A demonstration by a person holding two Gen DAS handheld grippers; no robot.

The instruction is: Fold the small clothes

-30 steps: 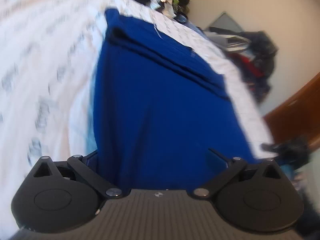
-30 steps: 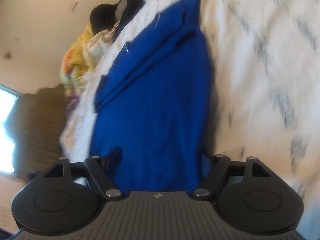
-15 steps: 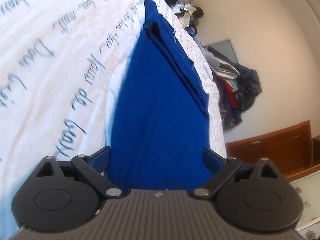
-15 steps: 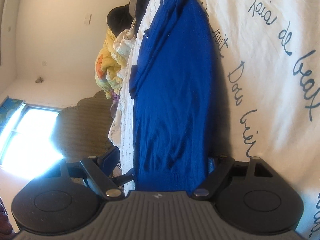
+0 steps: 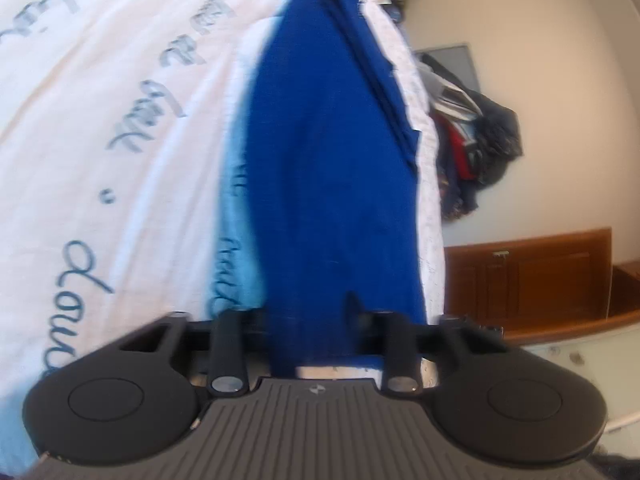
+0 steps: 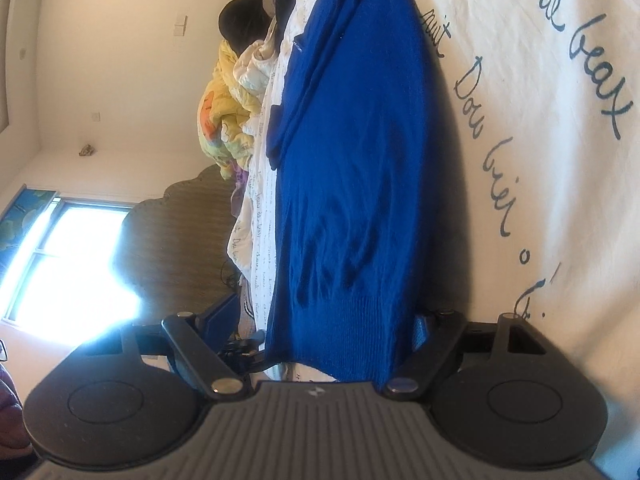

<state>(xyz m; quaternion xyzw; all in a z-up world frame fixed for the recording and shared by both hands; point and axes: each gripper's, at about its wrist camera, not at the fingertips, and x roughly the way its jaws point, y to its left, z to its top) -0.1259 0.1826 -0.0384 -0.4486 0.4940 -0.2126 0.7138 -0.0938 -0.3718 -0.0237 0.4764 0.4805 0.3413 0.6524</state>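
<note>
A blue knitted sweater (image 6: 352, 168) is seen lying lengthwise on a bed (image 6: 540, 160), spread over a white bedsheet (image 5: 120, 120) printed with dark blue handwritten script. In the right wrist view, "de beaux" and "Dors bien" can be made out, though the lettering runs sideways; in the left wrist view the words are too blurred to be read with certainty. A folded sleeve is laid along the far side of the sweater in both views.

The left claw (image 5: 310, 320) is seen narrowed on the near hem of the sweater, with the knit pinched between its two fingers; the picture is blurred. The right claw (image 6: 320, 332) is held wide apart, its fingers standing on either side of the ribbed hem, which lies between them. Whether the right fingers touch the cloth cannot be told.

A small logo mark is embossed on the grey ribbed body of each claw, but no name can be read from it.

Beyond the bed in the left wrist view, a heap of dark clothes (image 5: 480, 136) and a wooden cabinet (image 5: 528, 280) are shown against the wall. In the right wrist view, a yellow quilt (image 6: 228, 112), a dark headboard (image 6: 180, 240) and a bright window (image 6: 68, 260) are seen.
</note>
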